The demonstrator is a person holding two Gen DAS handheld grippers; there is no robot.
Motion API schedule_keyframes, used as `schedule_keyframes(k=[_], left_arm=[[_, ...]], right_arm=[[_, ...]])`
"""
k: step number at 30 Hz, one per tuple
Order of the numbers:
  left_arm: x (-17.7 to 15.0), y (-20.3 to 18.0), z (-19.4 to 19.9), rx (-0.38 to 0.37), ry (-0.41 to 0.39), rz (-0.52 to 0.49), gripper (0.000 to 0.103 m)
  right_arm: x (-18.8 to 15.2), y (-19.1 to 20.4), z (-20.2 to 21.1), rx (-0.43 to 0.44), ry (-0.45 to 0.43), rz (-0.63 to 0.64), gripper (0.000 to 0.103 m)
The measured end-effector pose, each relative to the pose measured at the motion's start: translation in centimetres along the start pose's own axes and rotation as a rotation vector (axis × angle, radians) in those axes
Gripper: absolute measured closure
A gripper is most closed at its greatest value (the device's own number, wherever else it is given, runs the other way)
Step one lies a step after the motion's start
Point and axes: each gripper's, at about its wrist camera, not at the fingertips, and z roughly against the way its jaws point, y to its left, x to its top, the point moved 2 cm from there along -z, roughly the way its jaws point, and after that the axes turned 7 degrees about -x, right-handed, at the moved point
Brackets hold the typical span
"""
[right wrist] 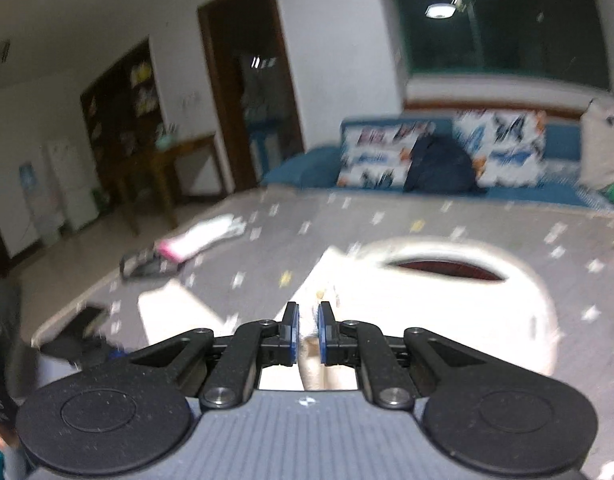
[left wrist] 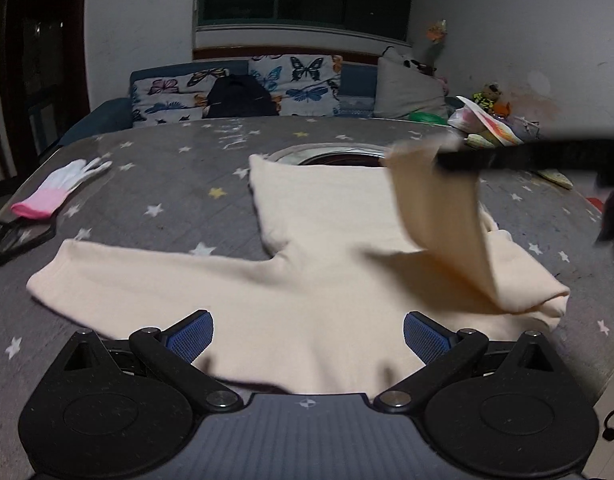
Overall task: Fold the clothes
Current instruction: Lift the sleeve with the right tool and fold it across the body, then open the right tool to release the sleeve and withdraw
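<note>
A cream long-sleeved sweater (left wrist: pixel 327 264) lies spread on the grey star-patterned table (left wrist: pixel 167 184). Its left sleeve (left wrist: pixel 119 284) stretches out flat to the left. My left gripper (left wrist: pixel 307 336) is open, low over the sweater's near edge, empty. My right gripper (left wrist: pixel 439 160) reaches in from the right, blurred, and holds the right sleeve (left wrist: pixel 447 220) lifted over the body. In the right wrist view the right gripper (right wrist: pixel 308 330) is shut on cream sleeve fabric (right wrist: pixel 309 336), with the sweater (right wrist: pixel 427 280) blurred below.
A white and pink glove (left wrist: pixel 59 192) lies at the table's far left, next to a dark object (left wrist: pixel 7 240). A round hole (left wrist: pixel 339 156) sits mid-table behind the sweater. Bags and toys (left wrist: pixel 491 124) crowd the far right. A sofa (left wrist: pixel 251 88) stands behind.
</note>
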Motion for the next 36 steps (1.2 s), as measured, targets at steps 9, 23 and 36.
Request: schedule_keyframes(k=[9, 23, 36], left_arm=[[0.4, 0.3, -0.2, 0.005, -0.008, 0.006, 0.0], [1.7, -2.6, -1.9, -0.066, -0.017, -0.054, 0.005], [2.3, -5.0, -4.4, -0.164, -0.01, -0.105, 0.027]], right_arm=[[-3.2, -0.5, -0.5, 0.027, 0.099, 0.013, 0.08], [-8.9, -10.1, 3.9, -0.246, 0.203, -0.097, 0.08], [-4.7, -9.9, -0.1, -0.183, 0.12, -0.048, 0.08]])
